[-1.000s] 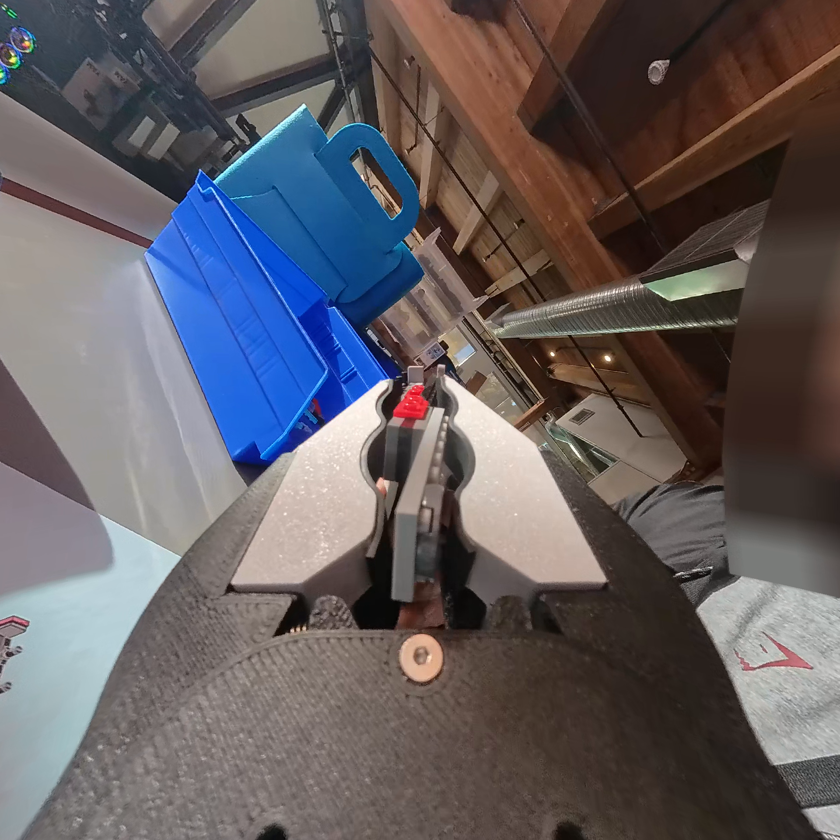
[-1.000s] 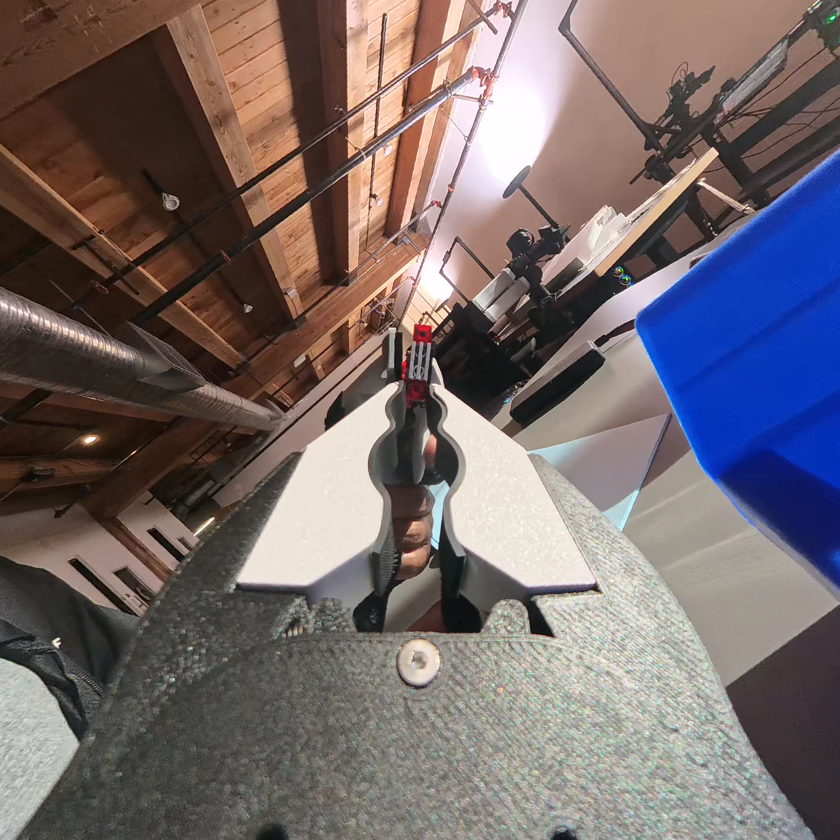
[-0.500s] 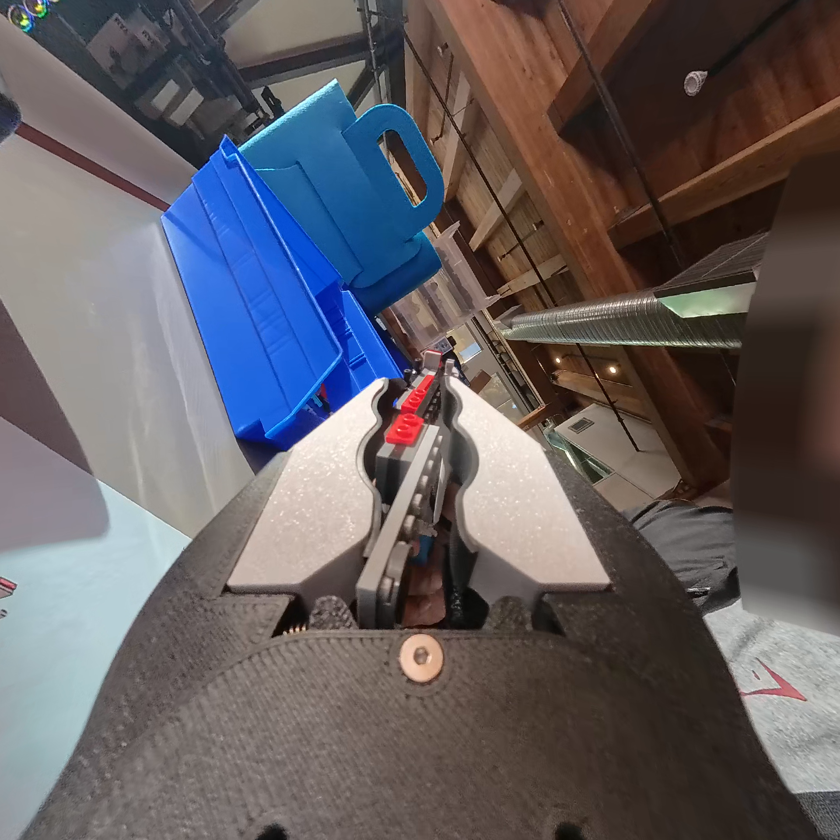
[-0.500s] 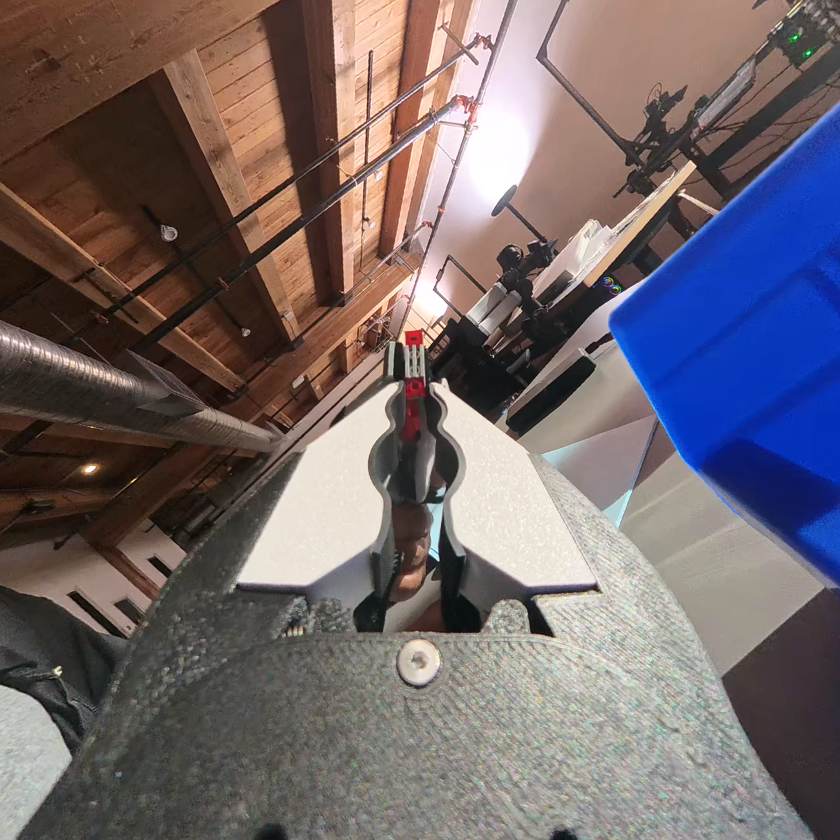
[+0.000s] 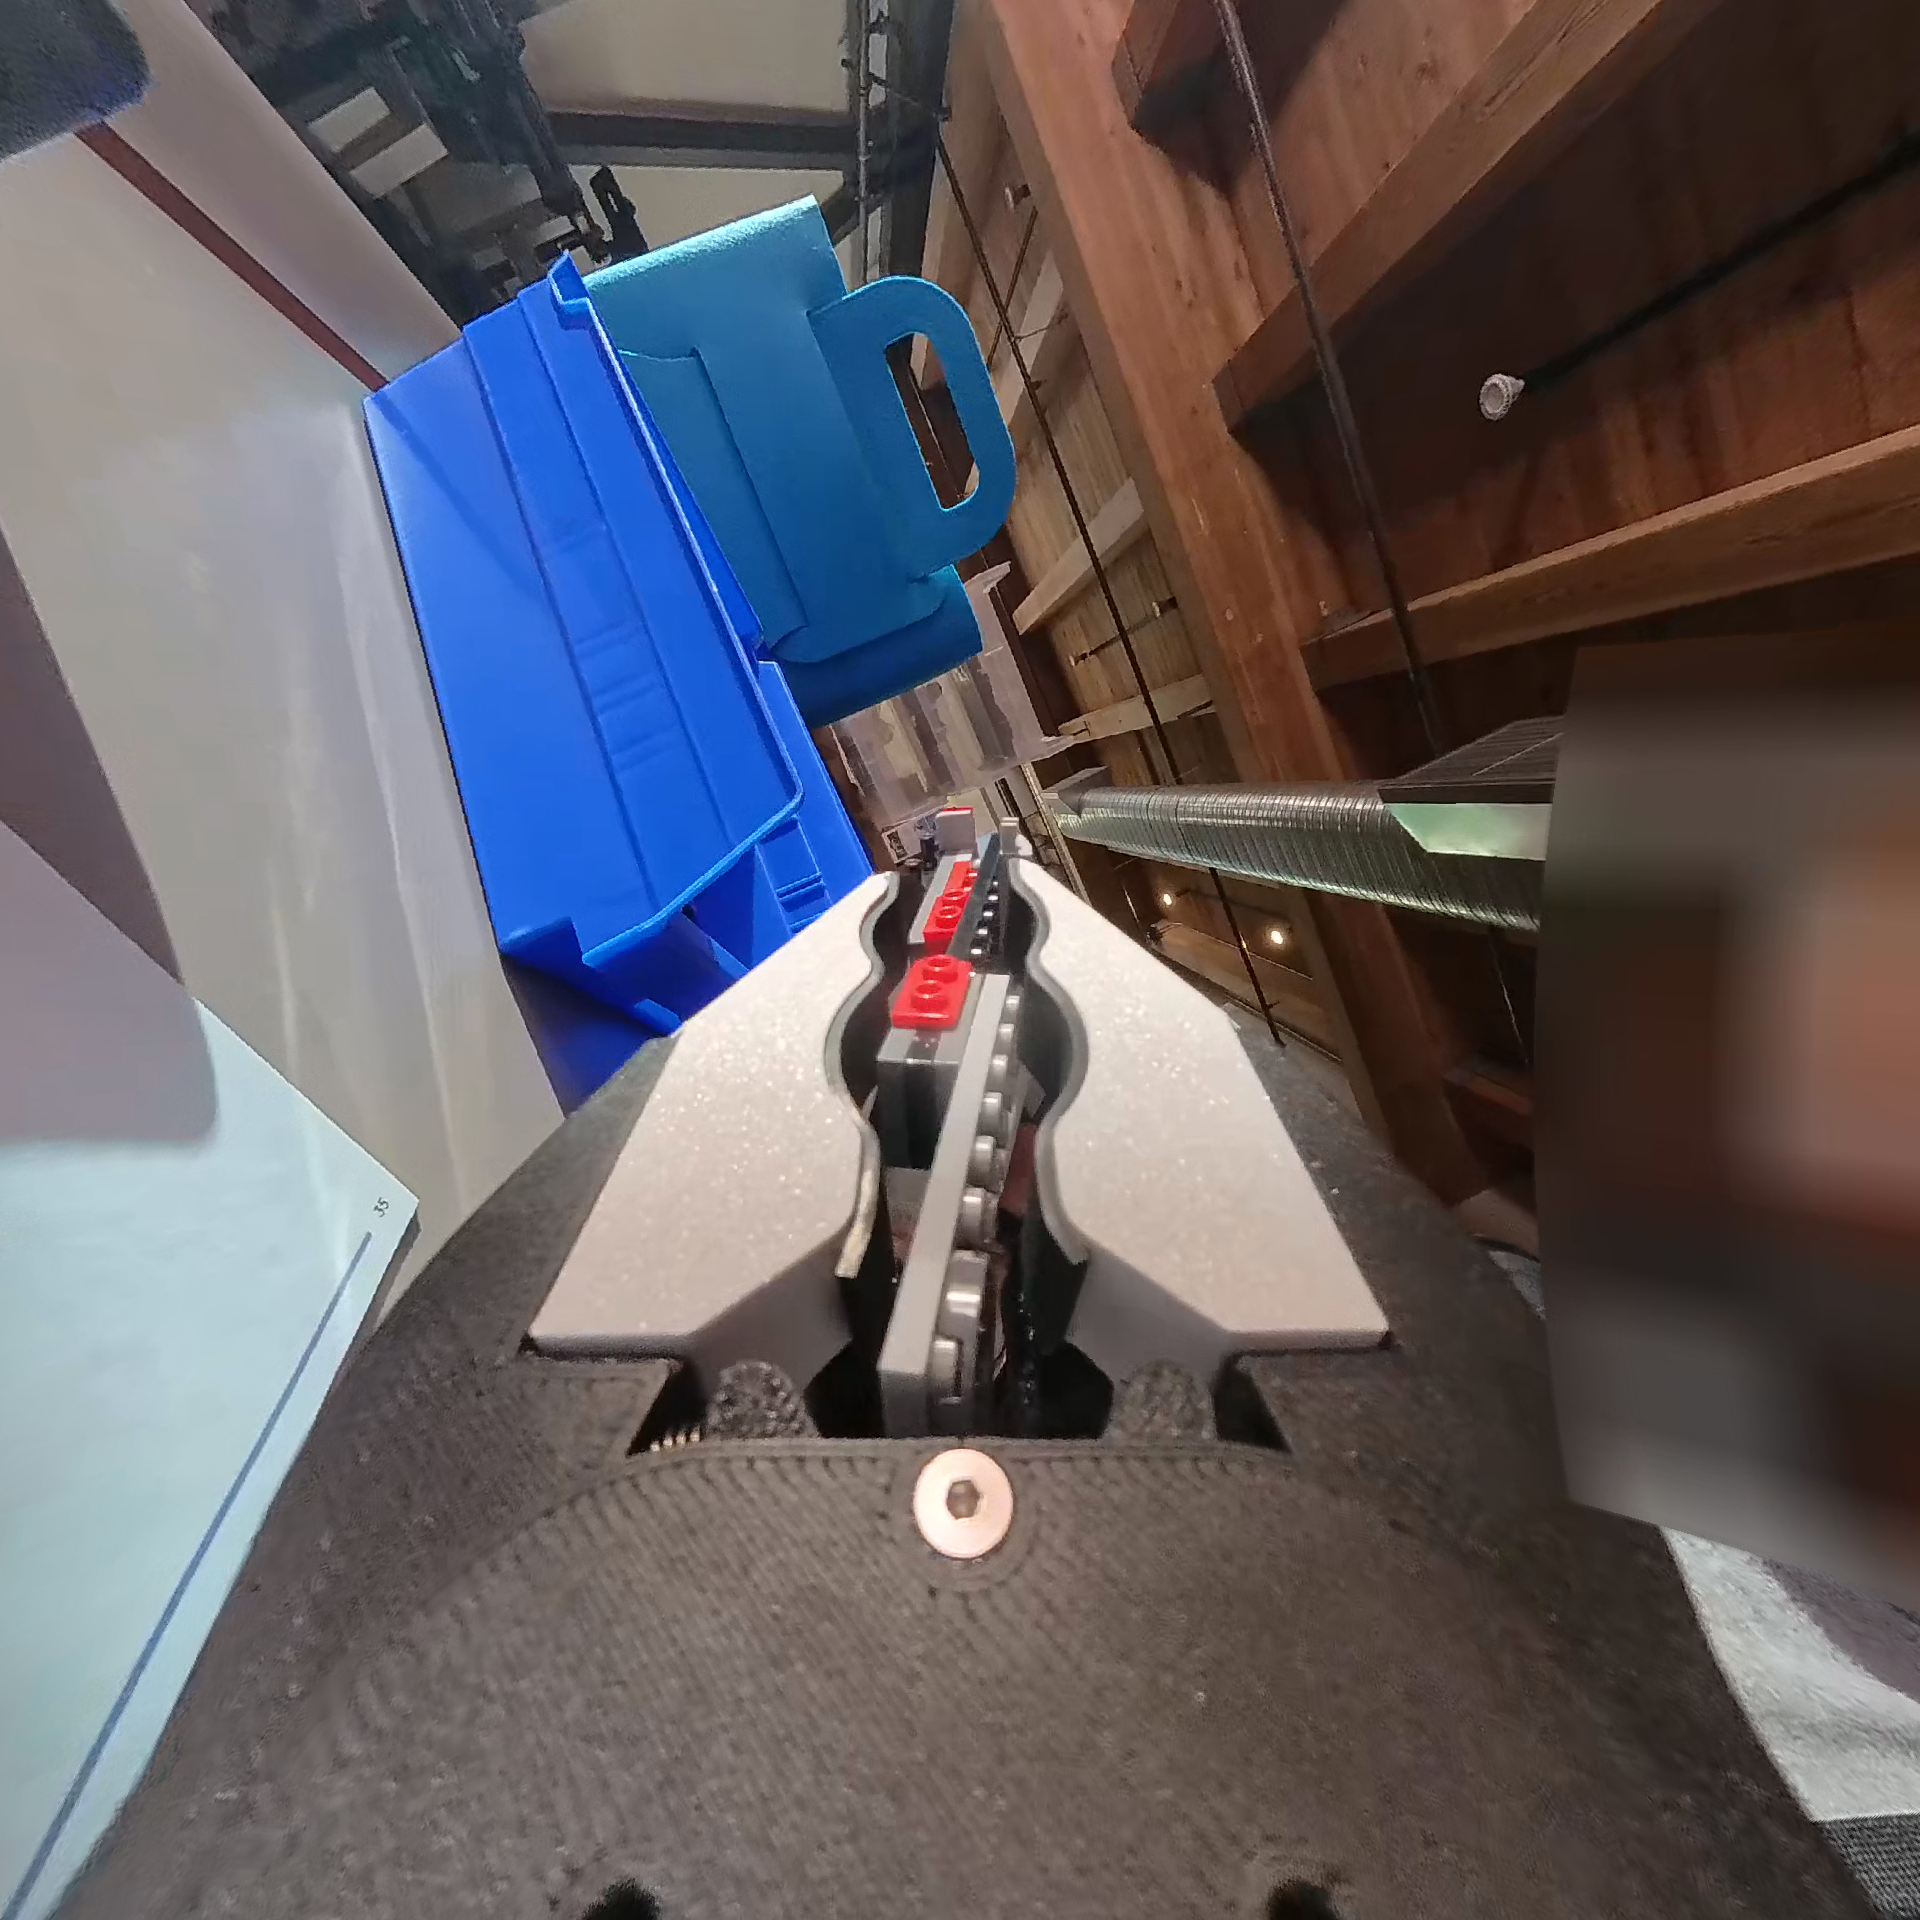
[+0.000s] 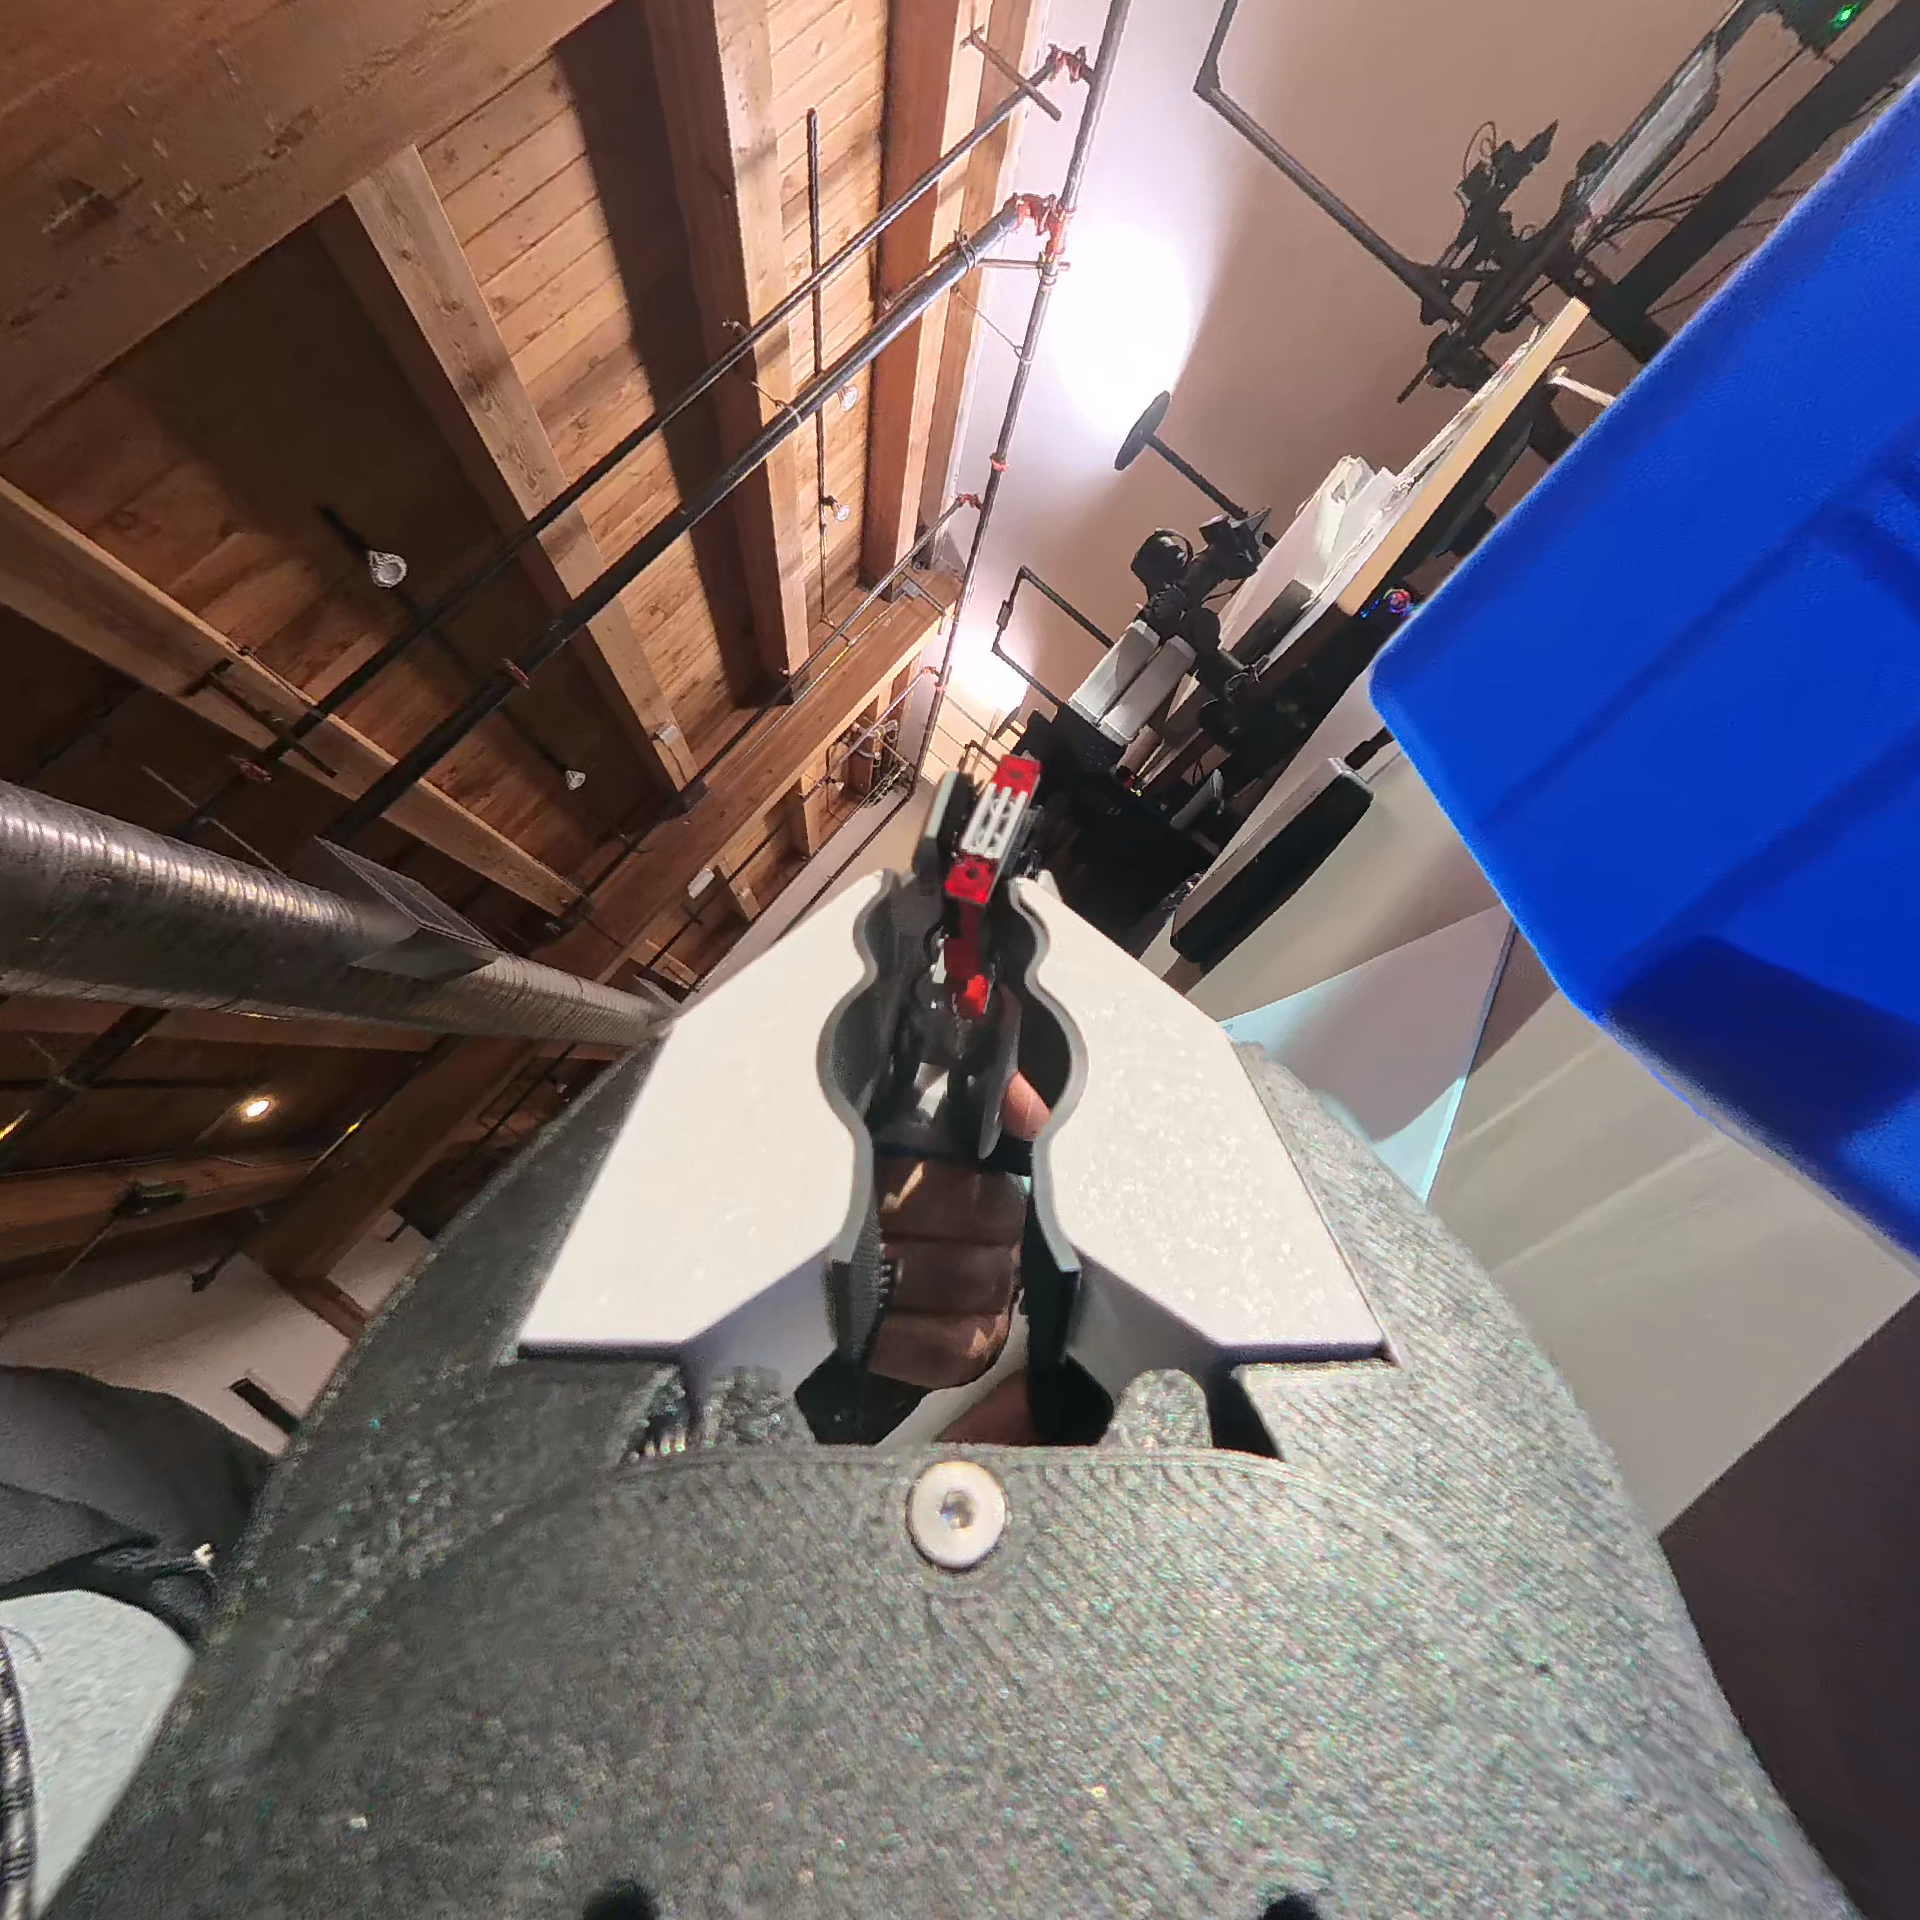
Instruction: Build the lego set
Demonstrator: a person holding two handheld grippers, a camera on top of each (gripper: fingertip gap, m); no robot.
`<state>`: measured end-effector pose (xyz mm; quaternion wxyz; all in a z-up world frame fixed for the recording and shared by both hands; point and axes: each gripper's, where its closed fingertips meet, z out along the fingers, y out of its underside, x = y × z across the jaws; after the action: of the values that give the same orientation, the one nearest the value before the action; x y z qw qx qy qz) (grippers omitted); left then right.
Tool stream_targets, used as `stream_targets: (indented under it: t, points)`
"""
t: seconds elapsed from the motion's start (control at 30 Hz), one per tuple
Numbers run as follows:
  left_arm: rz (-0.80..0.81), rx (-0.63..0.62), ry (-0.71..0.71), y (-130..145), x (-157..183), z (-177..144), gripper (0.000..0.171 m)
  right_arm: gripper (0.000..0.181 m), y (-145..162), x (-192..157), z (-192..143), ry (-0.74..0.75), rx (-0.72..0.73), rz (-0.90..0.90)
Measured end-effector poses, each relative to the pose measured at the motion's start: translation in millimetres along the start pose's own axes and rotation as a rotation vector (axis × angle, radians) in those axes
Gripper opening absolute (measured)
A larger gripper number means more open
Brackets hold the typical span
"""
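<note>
In the left wrist view my left gripper (image 5: 961, 868) points up toward the ceiling. It is shut on a lego assembly, a long grey studded plate (image 5: 961, 1195) with red plates (image 5: 932, 992) on it, lying edge-on along the jaws and reaching just past the tips. In the right wrist view my right gripper (image 6: 971, 899) is also tilted upward and shut on a lego assembly (image 6: 977, 935) of red, black and white parts. Its tip (image 6: 1006, 808) sticks out past the fingertips. A hand (image 6: 935, 1278) shows below, between the jaws.
Blue plastic bins (image 5: 623, 675) stand on the white table (image 5: 270, 675), with a teal handled piece (image 5: 831, 416) on top. One bin fills the right of the right wrist view (image 6: 1714, 675). A light-blue instruction page (image 5: 156, 1403) lies at the left. Wooden beams and a metal duct (image 5: 1299, 842) are overhead. Both grippers' tips are close together, under 4 cm apart.
Both views have tilted and swung. The grey plate has turned in the left jaws, so more red plates show. The red and white part sticks farther out of the right tips.
</note>
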<state>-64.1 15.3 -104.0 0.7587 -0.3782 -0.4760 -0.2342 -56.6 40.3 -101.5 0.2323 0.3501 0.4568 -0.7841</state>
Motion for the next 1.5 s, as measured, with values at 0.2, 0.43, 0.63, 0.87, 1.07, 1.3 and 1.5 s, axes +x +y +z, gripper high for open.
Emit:
stream_targets:
  t: [0.2,0.43,0.63,0.87,1.07,1.3,1.5]
  points:
    - [0.023,-0.001,-0.02,-1.8,-0.7,-1.8,0.017,0.028,1.6,2.3,1.2,0.012,-0.017,0.028]
    - [0.069,-0.012,-0.067,-0.5,-5.1,-1.7,0.017,0.03,1.9,6.4,0.9,0.037,-0.024,0.032]
    - [0.175,-0.037,-0.112,2.5,-4.3,0.3,0.017,0.027,1.3,10.9,-0.8,0.064,-0.011,0.049]
    - [0.305,-0.018,-0.142,4.8,-1.1,5.2,0.017,0.02,-5.3,9.8,-2.8,0.06,0.044,0.081]
    - [0.363,0.013,-0.101,6.2,11.4,9.1,0.017,0.021,-12.2,-2.8,-4.0,-0.01,0.089,0.048]
    - [0.4,0.04,-0.075,7.5,19.3,10.9,0.016,0.024,-14.2,-10.3,-5.0,-0.043,0.109,0.038]
    - [0.259,0.076,-0.015,4.9,17.7,8.9,0.016,0.027,-12.8,-13.4,-3.5,-0.026,0.082,-0.061]
